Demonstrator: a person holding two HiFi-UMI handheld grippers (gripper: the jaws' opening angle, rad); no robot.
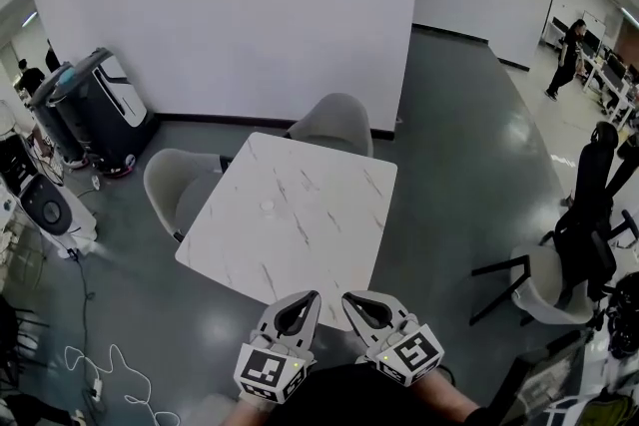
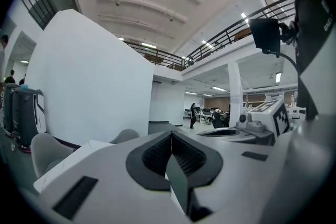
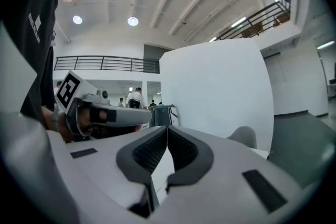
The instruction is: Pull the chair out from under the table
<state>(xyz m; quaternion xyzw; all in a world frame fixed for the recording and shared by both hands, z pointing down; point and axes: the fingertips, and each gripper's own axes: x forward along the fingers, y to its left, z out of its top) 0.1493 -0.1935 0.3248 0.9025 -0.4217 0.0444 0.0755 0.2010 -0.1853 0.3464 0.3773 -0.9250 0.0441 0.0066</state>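
A white marble-topped square table (image 1: 290, 214) stands in front of me. One grey shell chair (image 1: 334, 123) sits tucked at its far side. A second grey chair (image 1: 172, 187) sits at its left side. My left gripper (image 1: 305, 300) and right gripper (image 1: 356, 300) hover side by side over the table's near edge, both shut and holding nothing. In the left gripper view the jaws (image 2: 170, 136) meet, with the left chair (image 2: 44, 150) and the table (image 2: 79, 157) beyond. In the right gripper view the closed right gripper (image 3: 167, 131) points level past the far chair (image 3: 244, 136).
A tall dark machine (image 1: 95, 110) and a white device (image 1: 45, 205) stand at the left, with cables (image 1: 100, 369) on the floor. A black office chair (image 1: 589, 205) and a white chair (image 1: 534, 279) are at the right. A person (image 1: 569, 55) walks far off.
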